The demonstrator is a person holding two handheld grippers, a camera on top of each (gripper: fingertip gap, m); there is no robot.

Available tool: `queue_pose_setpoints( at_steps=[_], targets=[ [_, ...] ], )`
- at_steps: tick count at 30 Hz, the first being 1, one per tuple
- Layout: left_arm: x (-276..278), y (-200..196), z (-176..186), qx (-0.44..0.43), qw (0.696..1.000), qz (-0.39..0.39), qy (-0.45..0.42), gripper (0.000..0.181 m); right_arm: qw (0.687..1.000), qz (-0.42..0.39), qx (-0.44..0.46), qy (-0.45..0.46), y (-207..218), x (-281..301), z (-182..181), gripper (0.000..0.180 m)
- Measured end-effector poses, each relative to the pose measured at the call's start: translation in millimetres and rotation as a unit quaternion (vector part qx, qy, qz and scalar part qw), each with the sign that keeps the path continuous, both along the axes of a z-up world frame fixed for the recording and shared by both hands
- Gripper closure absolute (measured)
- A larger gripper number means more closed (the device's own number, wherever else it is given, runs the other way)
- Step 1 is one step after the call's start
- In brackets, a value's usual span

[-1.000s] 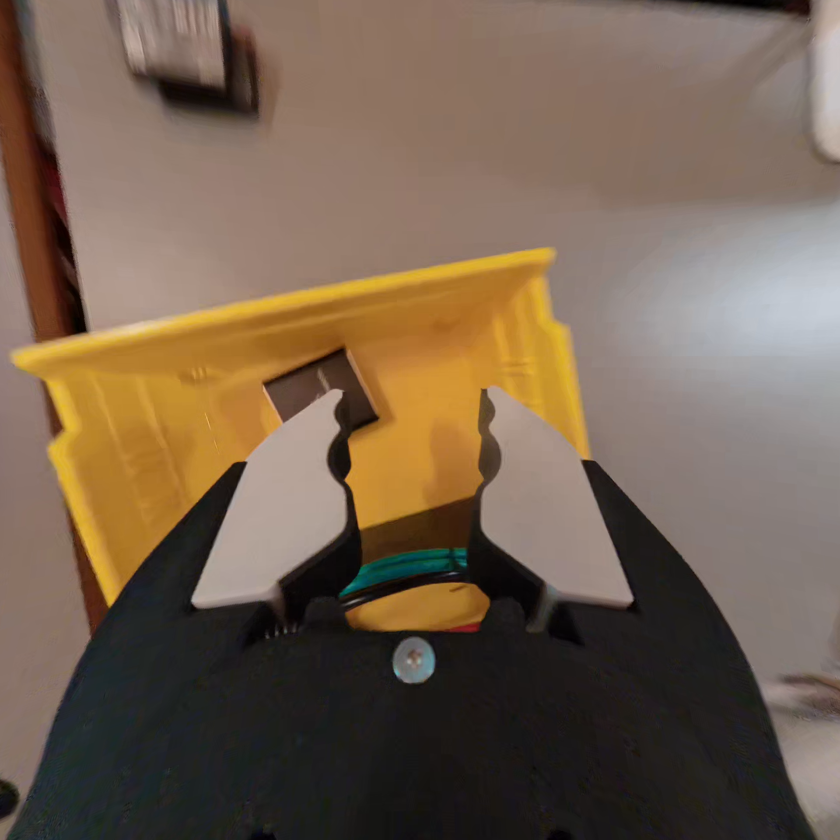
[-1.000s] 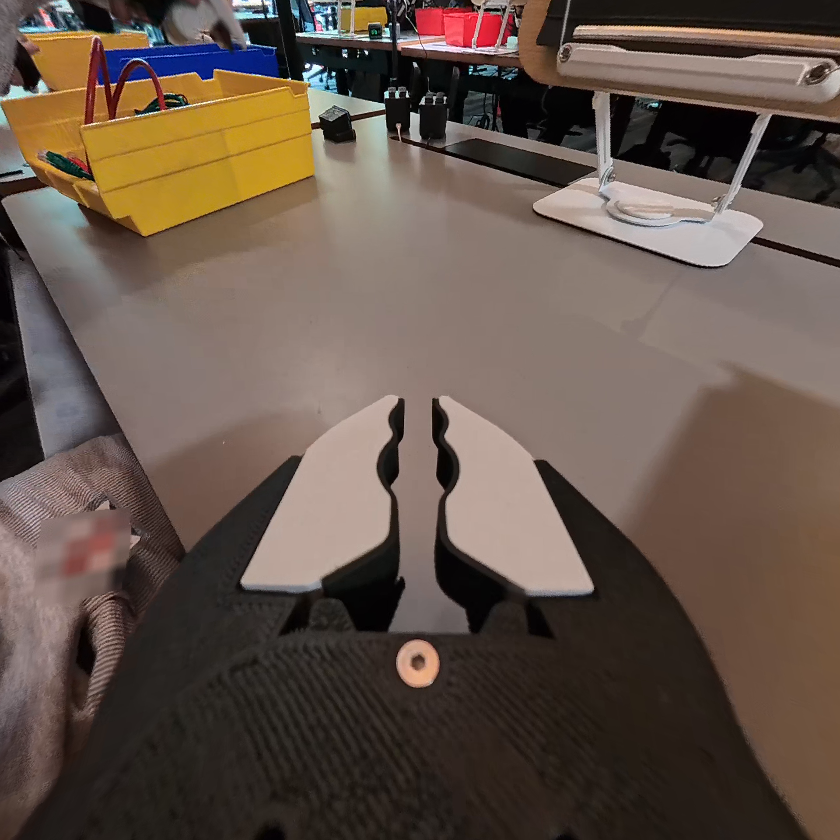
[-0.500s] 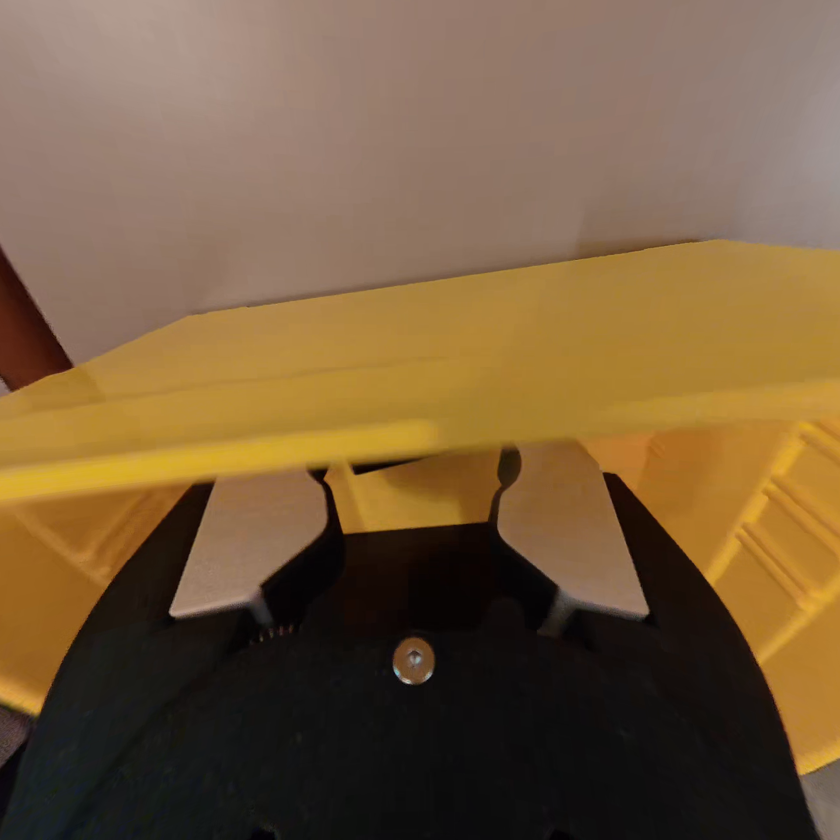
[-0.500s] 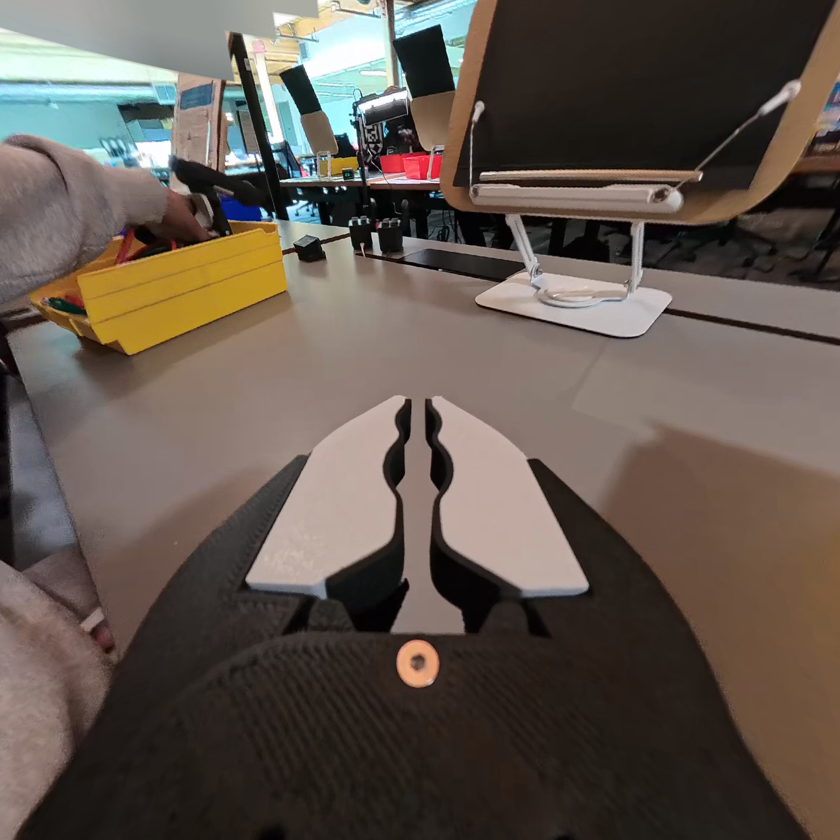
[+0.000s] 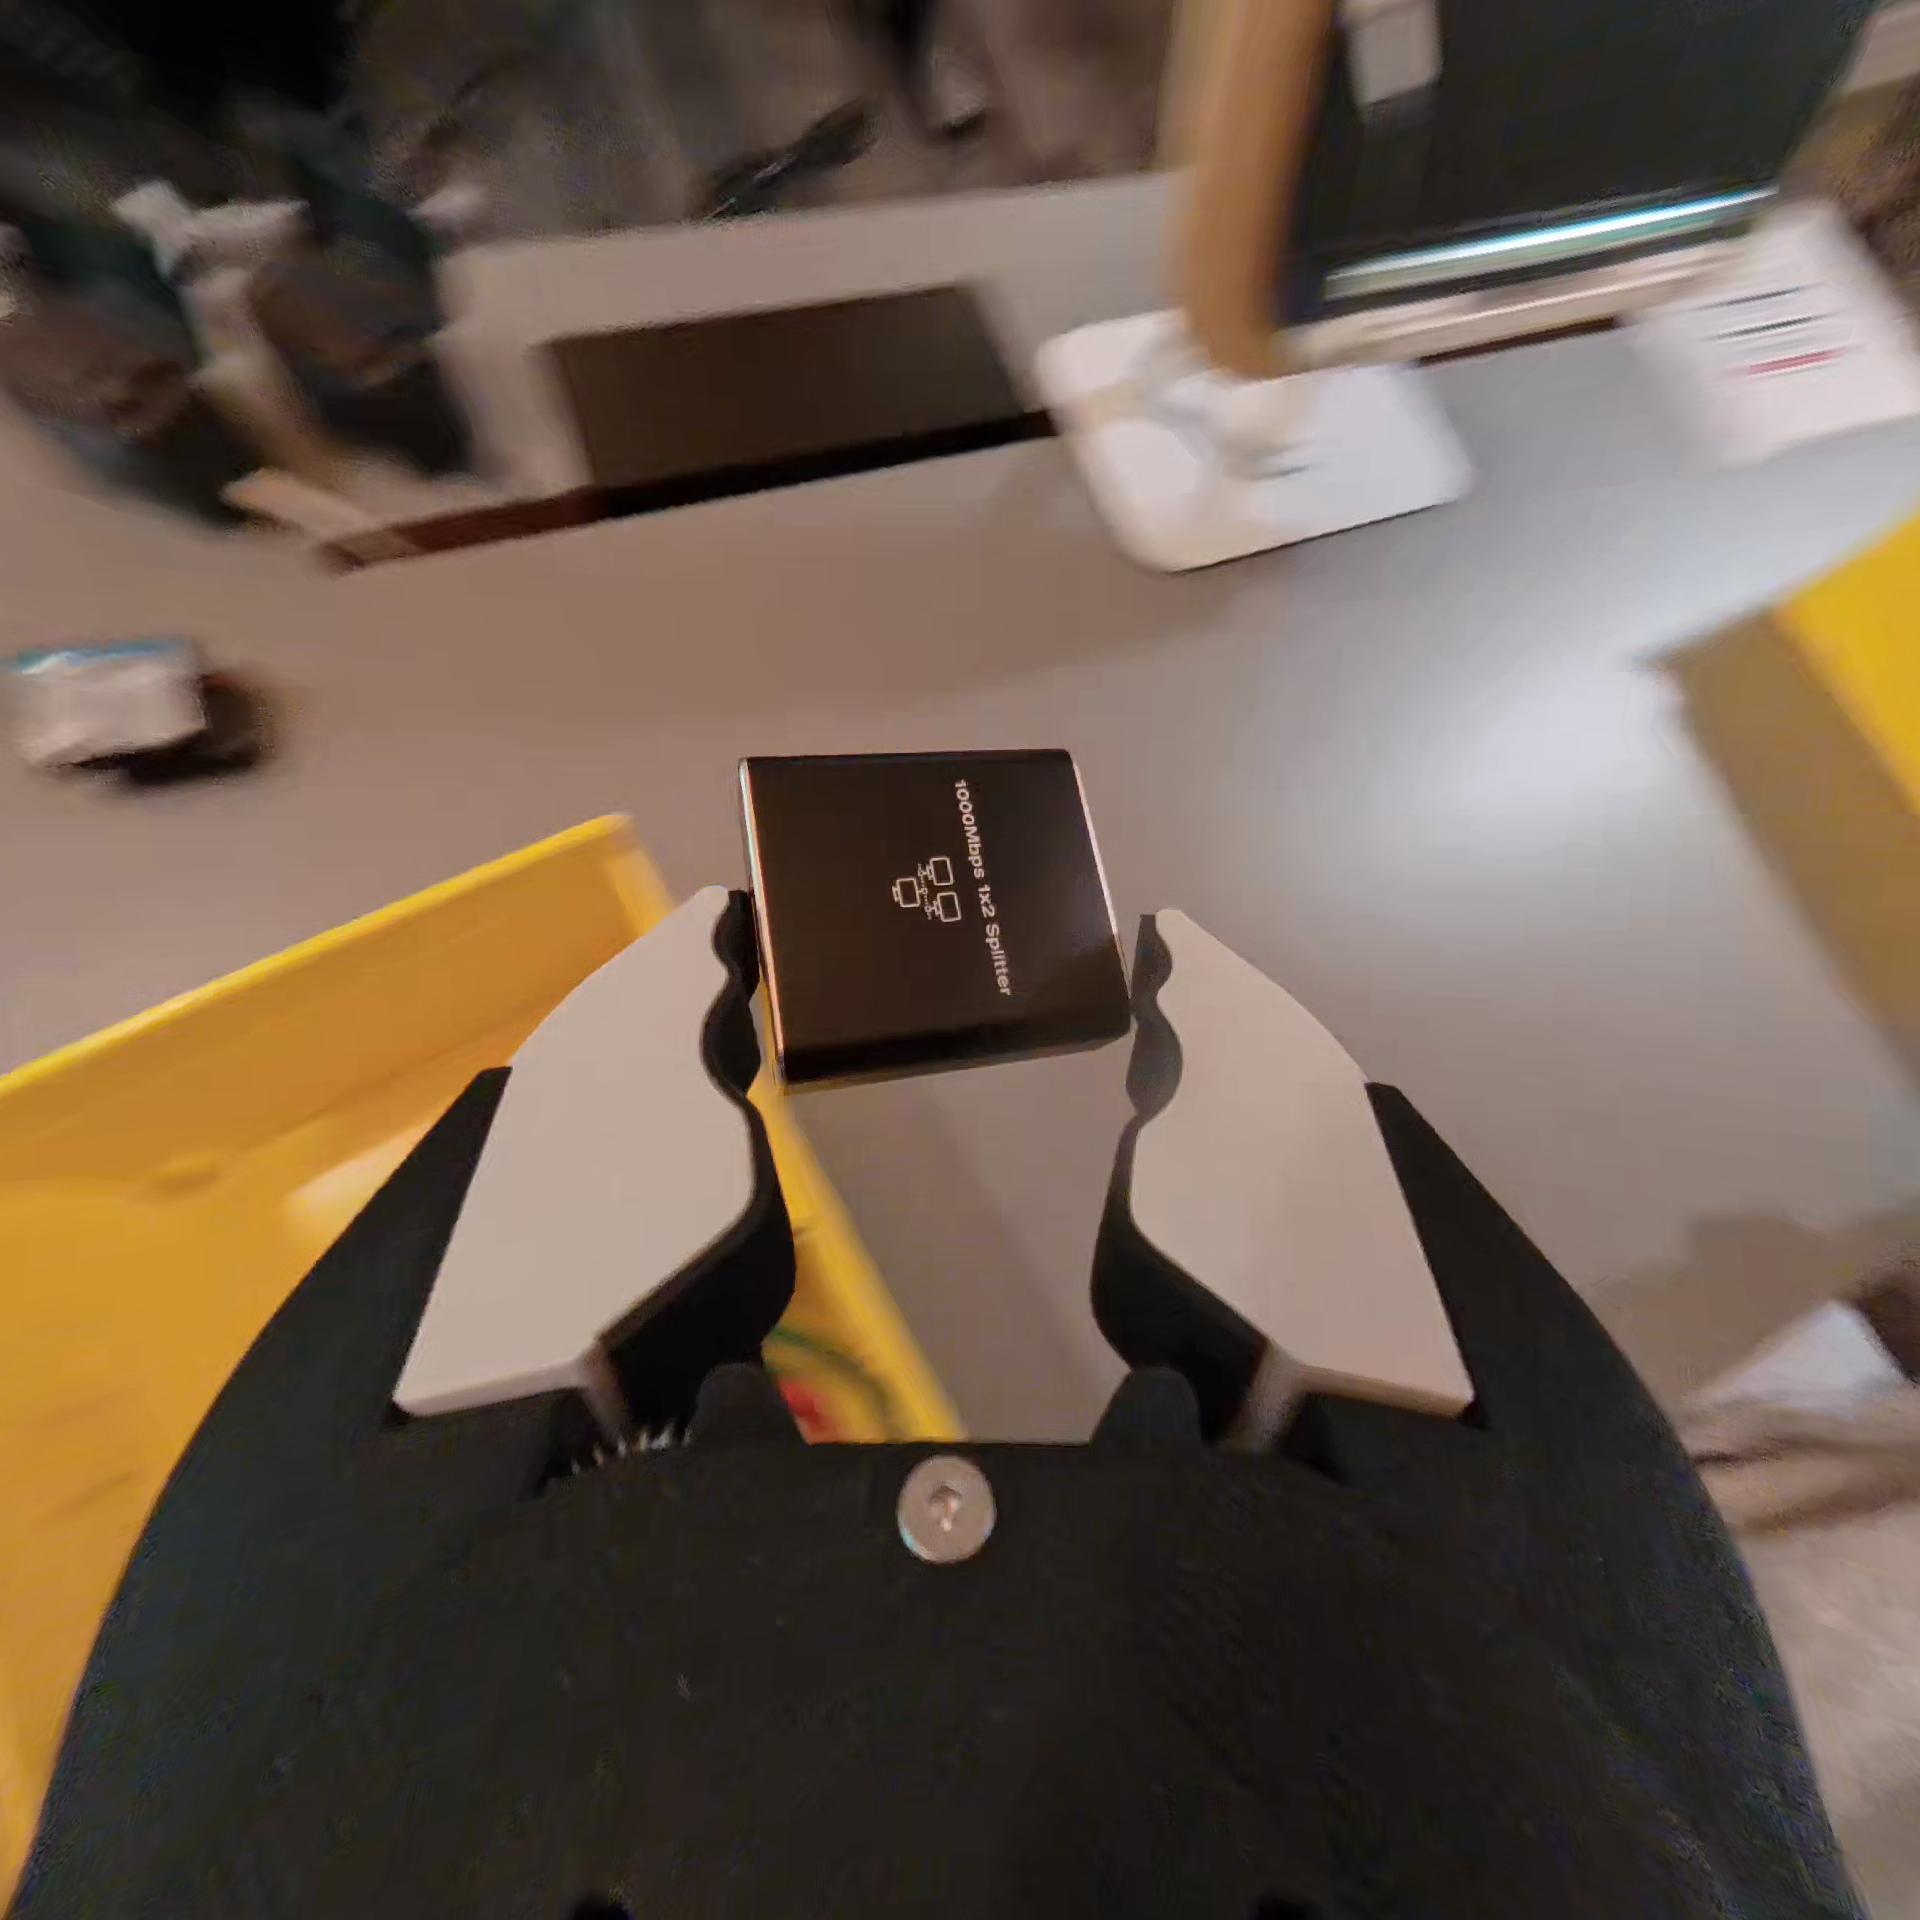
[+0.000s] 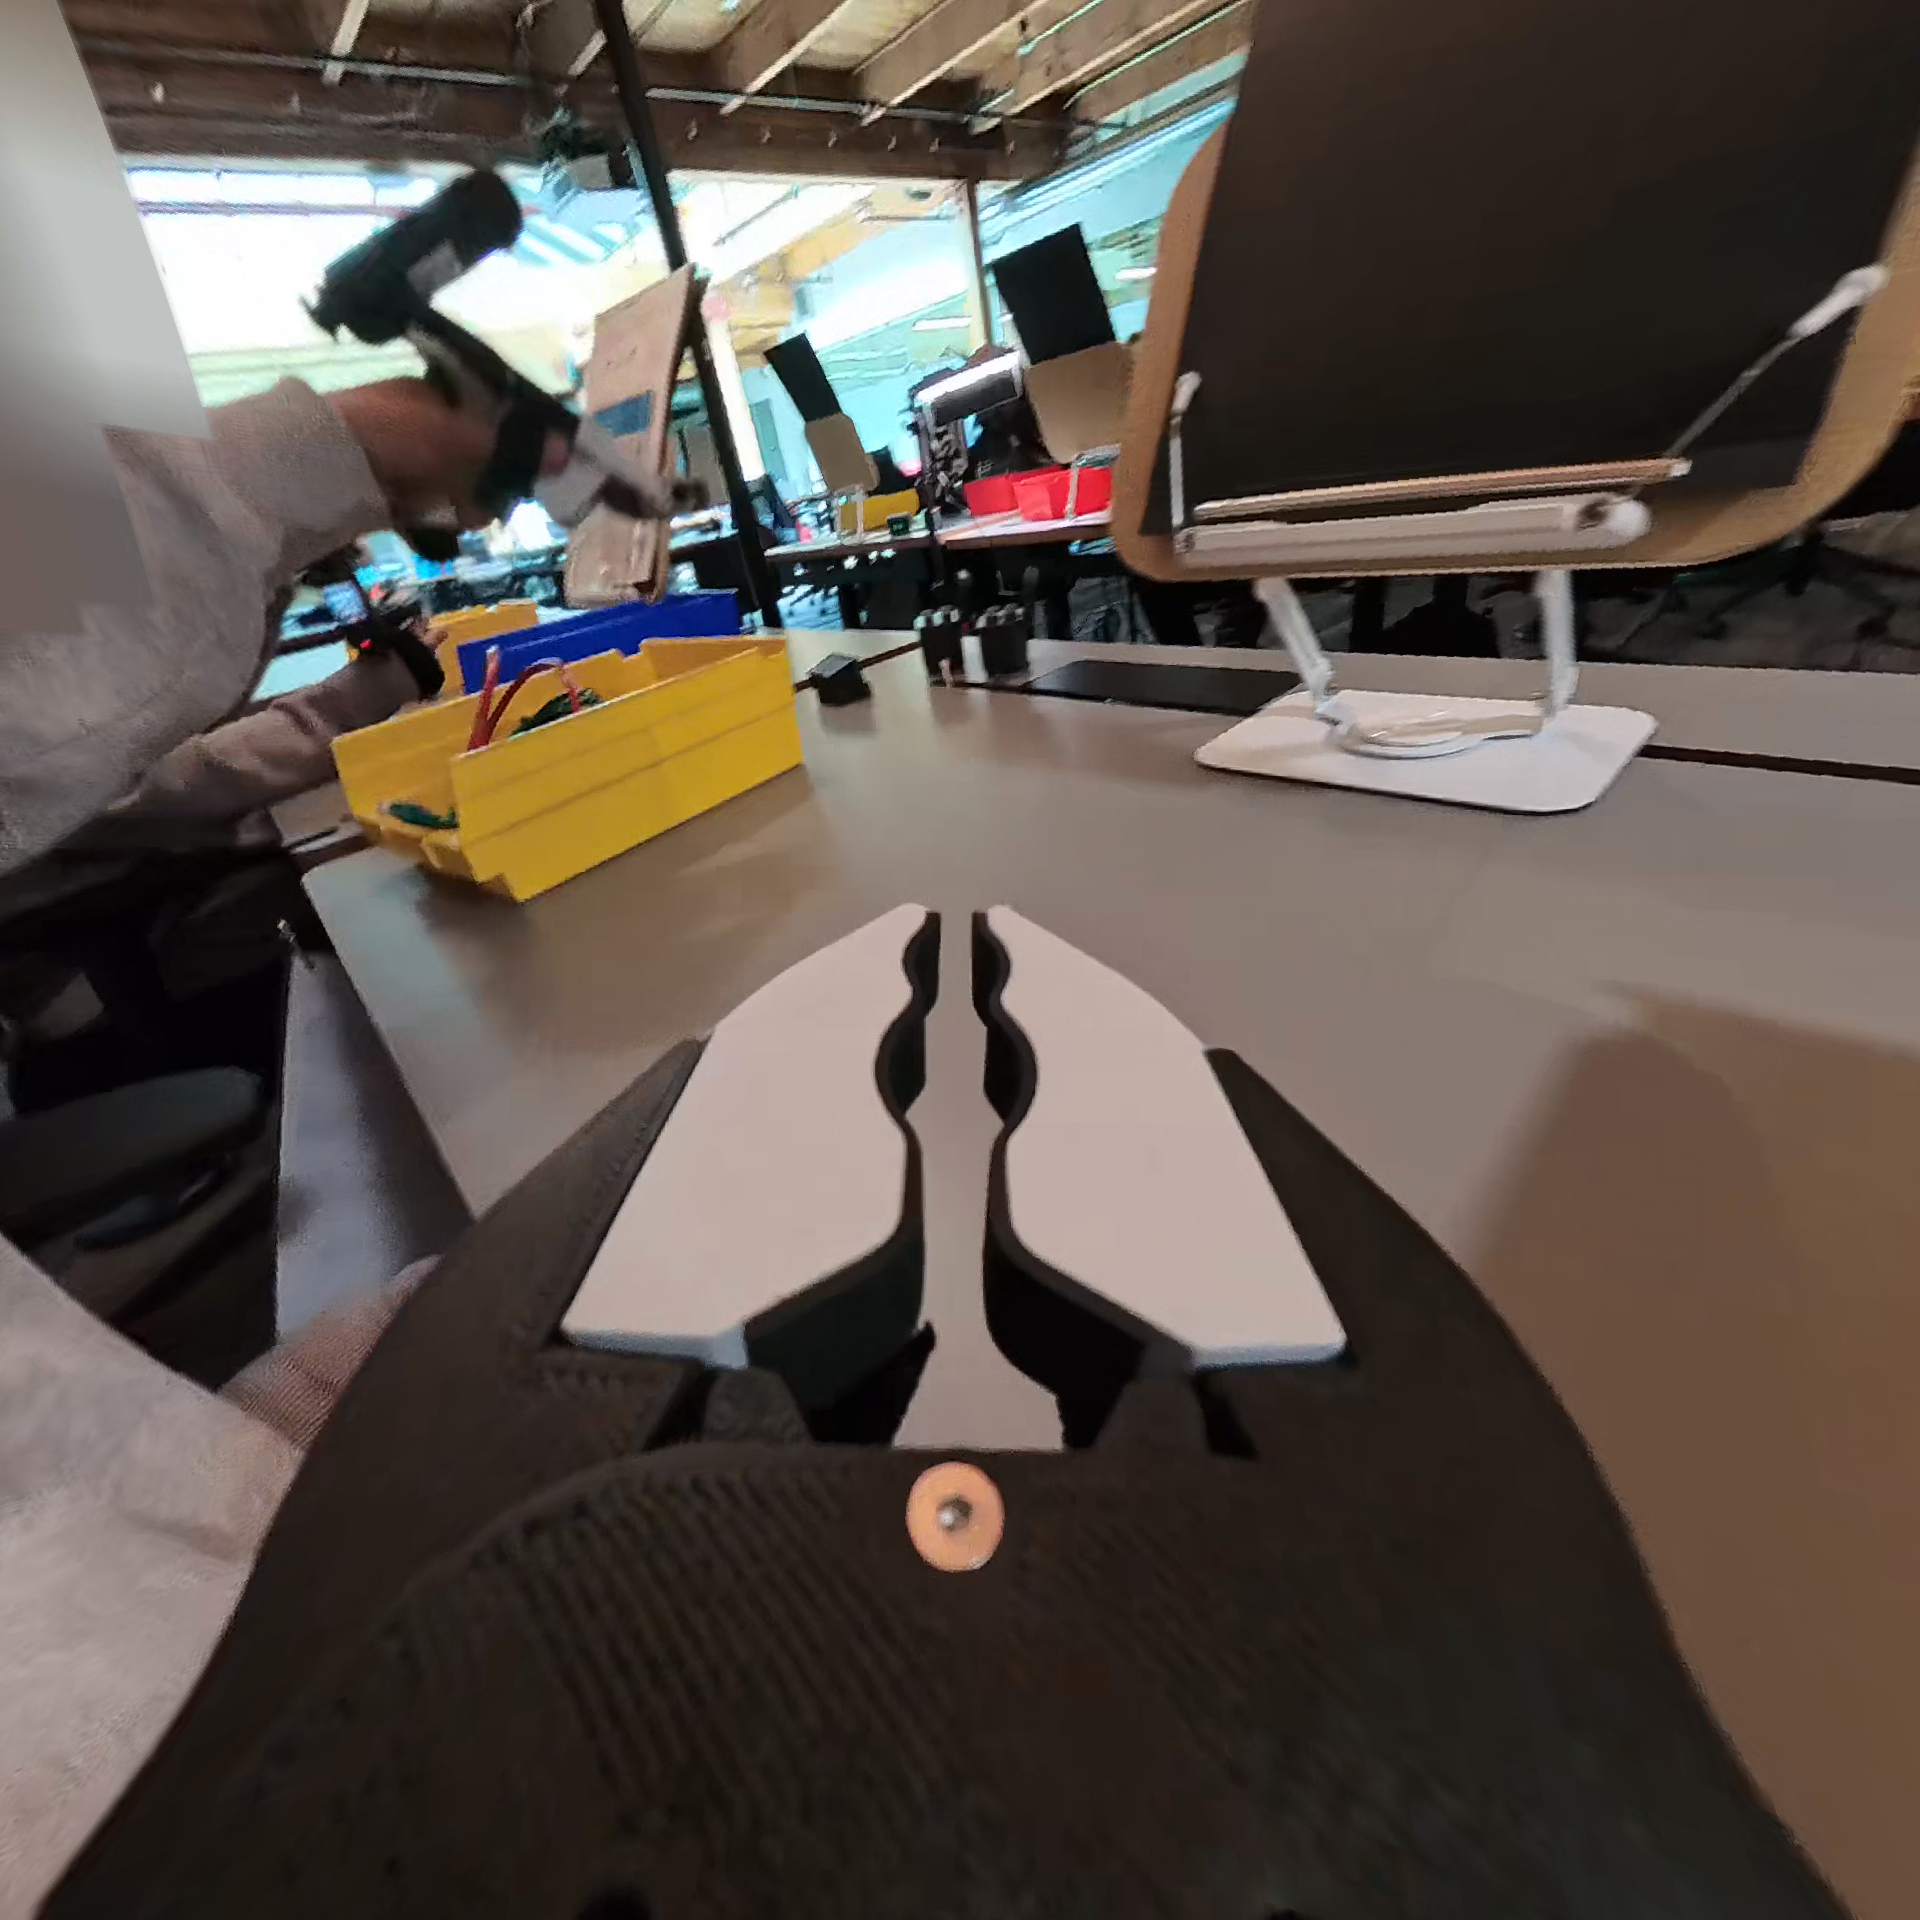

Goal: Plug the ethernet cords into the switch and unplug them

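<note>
The left gripper (image 5: pixel 940 920) is clamped on a small black switch (image 5: pixel 930 909), holding it above the grey desk (image 5: pixel 1403 831) beside a yellow bin (image 5: pixel 312 1091). The right gripper (image 6: pixel 956 914) hovers low over the desk, empty, its jaws nearly together. Red and green cords (image 6: pixel 520 701) lie in the yellow bin.

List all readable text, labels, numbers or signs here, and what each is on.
I don't quote writing, so here is where it stands:
switch, held in the left gripper: one sharp line of white print and a small white symbol on top.
white card, far right: lines too blurred to read.
cardboard panel, in the background: marks too small to read.
</note>
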State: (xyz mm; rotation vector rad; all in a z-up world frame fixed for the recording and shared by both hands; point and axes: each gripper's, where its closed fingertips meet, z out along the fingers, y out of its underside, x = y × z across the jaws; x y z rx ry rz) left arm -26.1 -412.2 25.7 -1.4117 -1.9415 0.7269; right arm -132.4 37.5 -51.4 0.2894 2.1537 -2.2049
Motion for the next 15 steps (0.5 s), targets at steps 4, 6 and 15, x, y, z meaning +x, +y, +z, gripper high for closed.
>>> queue_pose_setpoints(
  at_steps=[4,6,15],
  targets=[
    [-41.5,145.6,11.9,0.057,0.978,-0.153,0.129,0.11,0.998,0.044,0.025,0.027,-12.7,29.2,-8.0,0.173],
    [-56.7,212.0,8.3,0.029,0.953,-0.208,0.218,0.11,0.996,0.057,0.045,0.055,-19.1,39.5,-14.5,0.17],
    [-70.1,369.8,-119.3,-0.043,0.919,-0.319,0.228,0.111,0.991,0.062,0.064,-0.104,-34.3,36.7,-38.9,0.144]
  ],
)
